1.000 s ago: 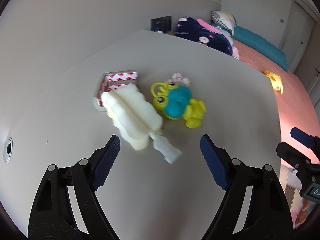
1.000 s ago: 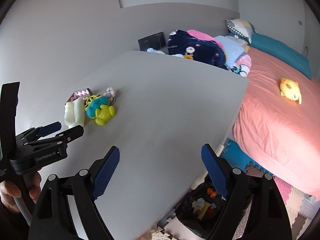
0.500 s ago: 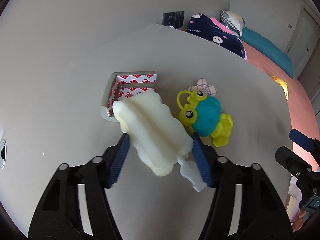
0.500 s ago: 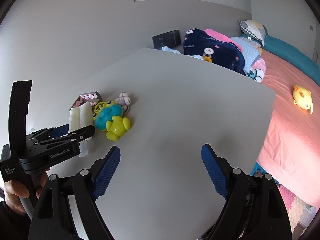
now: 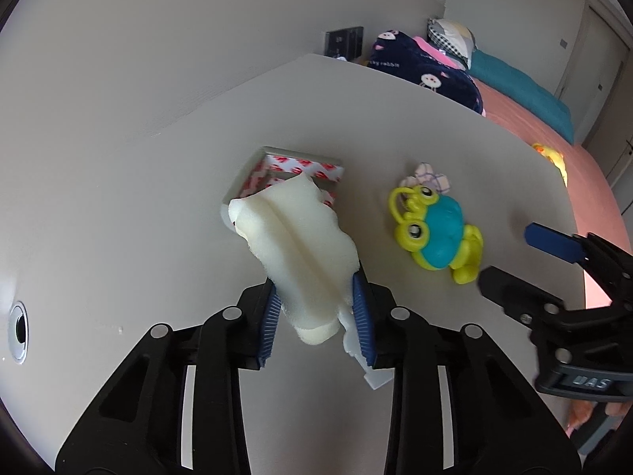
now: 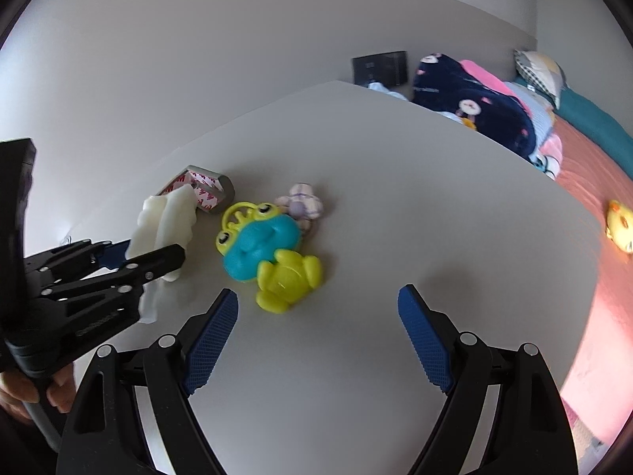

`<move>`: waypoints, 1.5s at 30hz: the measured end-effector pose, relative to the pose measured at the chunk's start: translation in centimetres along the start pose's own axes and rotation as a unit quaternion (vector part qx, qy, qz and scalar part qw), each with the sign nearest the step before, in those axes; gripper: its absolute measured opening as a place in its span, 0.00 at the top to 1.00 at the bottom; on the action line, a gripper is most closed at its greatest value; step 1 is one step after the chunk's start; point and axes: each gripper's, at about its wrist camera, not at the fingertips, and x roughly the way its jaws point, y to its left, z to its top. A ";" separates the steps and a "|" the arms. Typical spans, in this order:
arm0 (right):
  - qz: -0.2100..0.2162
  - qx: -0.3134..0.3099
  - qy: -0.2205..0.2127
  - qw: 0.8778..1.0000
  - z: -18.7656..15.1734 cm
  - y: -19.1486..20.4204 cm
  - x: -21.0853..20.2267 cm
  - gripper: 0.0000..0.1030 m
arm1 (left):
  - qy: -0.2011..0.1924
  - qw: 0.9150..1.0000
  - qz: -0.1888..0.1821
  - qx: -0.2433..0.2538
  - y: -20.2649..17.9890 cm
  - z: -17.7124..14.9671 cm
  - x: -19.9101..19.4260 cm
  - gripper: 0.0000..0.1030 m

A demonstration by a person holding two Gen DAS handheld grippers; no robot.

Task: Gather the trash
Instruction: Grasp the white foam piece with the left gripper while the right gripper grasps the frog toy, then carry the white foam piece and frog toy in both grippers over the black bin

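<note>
A lumpy white foam piece (image 5: 292, 233) with a white plastic tab (image 5: 376, 372) lies on the grey table (image 5: 118, 206). My left gripper (image 5: 315, 289) has its blue pads pressing into the foam's near end, and the jaws are still closing. From the right wrist view, the foam (image 6: 166, 225) sits in the left gripper (image 6: 148, 255) at the left. My right gripper (image 6: 318, 295) stands open just in front of a blue and yellow frog toy (image 6: 257, 245), with nothing between its fingers. It also shows at the right in the left wrist view (image 5: 508, 255).
A grey frame lined with red-and-white tape (image 5: 292, 166) lies behind the foam. A small checked fabric flower (image 5: 427, 176) sits beyond the frog toy (image 5: 435, 241). A cable hole (image 5: 18, 332) marks the table's left. A bed (image 6: 585, 206) with blankets and a yellow plush borders the right edge.
The left jaws have closed in from wide open onto the foam as the gripper moved forward. The right gripper has swung left, from over the table's edge to just before the frog toy.
</note>
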 end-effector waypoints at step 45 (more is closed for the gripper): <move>-0.027 -0.009 -0.025 0.999 -1.5 -0.6 -6.4 0.40 | -0.023 0.999 0.003 0.033 -4.1 -1.5 -3.7 0.71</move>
